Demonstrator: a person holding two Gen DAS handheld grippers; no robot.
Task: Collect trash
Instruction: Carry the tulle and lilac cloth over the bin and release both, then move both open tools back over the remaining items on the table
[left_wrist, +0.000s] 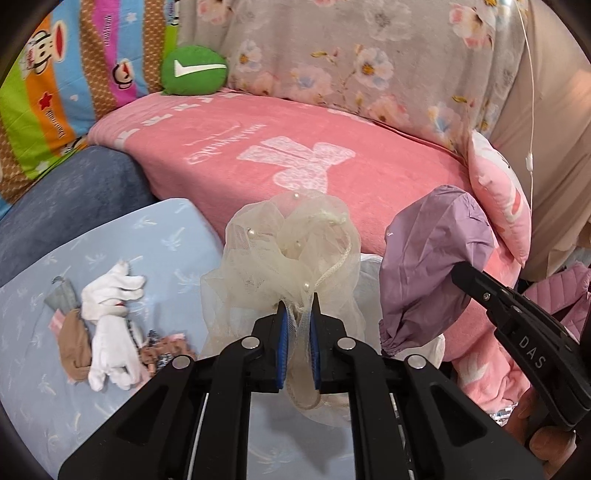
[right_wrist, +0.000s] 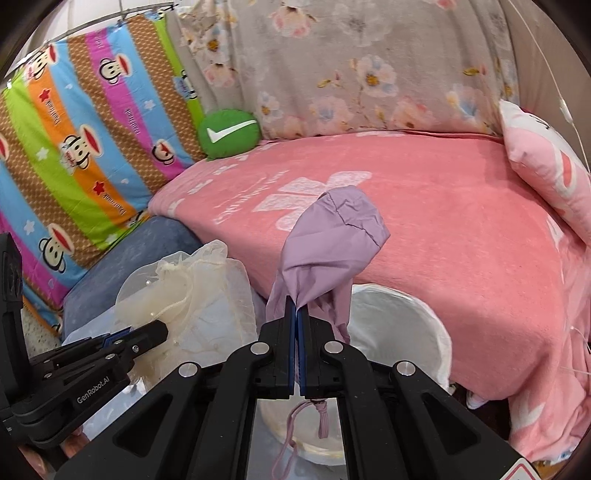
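Note:
My left gripper (left_wrist: 298, 308) is shut on a cream mesh drawstring pouch with pearls (left_wrist: 288, 254) and holds it up in the air. My right gripper (right_wrist: 297, 310) is shut on a purple cloth drawstring bag (right_wrist: 328, 240); its cord hangs below the jaws. In the left wrist view the purple bag (left_wrist: 432, 266) hangs to the right of the mesh pouch, with the right gripper (left_wrist: 458, 267) at it. In the right wrist view the mesh pouch (right_wrist: 184, 291) is at the left. A white bin (right_wrist: 402, 321) stands just under the purple bag.
A heap of small items, white gloves (left_wrist: 110, 321) and a tan stocking (left_wrist: 75, 347), lies on a light blue cushion (left_wrist: 147, 240). Behind is a pink blanket (right_wrist: 424, 221) over a sofa, a green round pillow (right_wrist: 227, 133), a pink pillow (right_wrist: 546, 173) and a striped cartoon cloth (right_wrist: 81, 140).

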